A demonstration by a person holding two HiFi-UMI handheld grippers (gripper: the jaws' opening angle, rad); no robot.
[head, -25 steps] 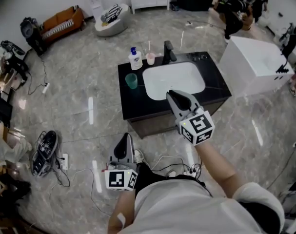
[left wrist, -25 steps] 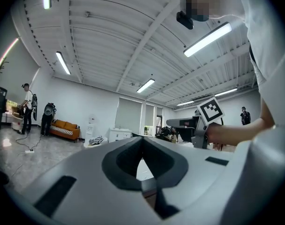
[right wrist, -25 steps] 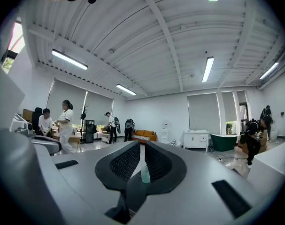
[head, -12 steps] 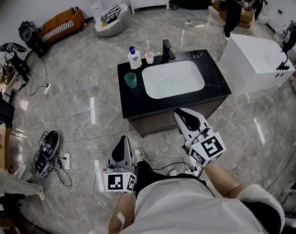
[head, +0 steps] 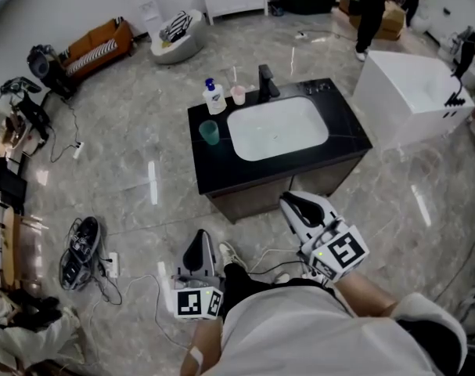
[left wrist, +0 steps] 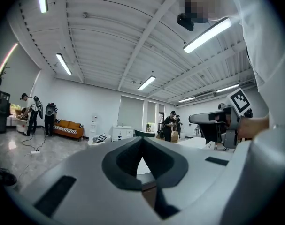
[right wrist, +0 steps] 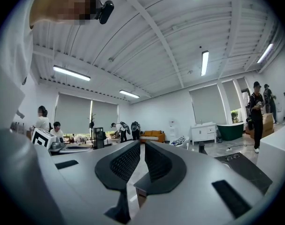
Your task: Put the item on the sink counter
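Grey marble floor [head: 143, 131] all round. Black sink counter [head: 347, 135] ahead, white basin [head: 276, 128] sunk in it, dark faucet [head: 265, 82] behind the basin. Short of the counter's near edge: right gripper [head: 293, 203], jaws together, nothing held. Lower, close to the person's body: left gripper [head: 195, 243], jaws likewise closed and empty. Counter's left strip: soap bottle [head: 214, 98] and pink cup [head: 238, 94] at the back, green cup [head: 210, 131] upright just beside the basin's left rim.
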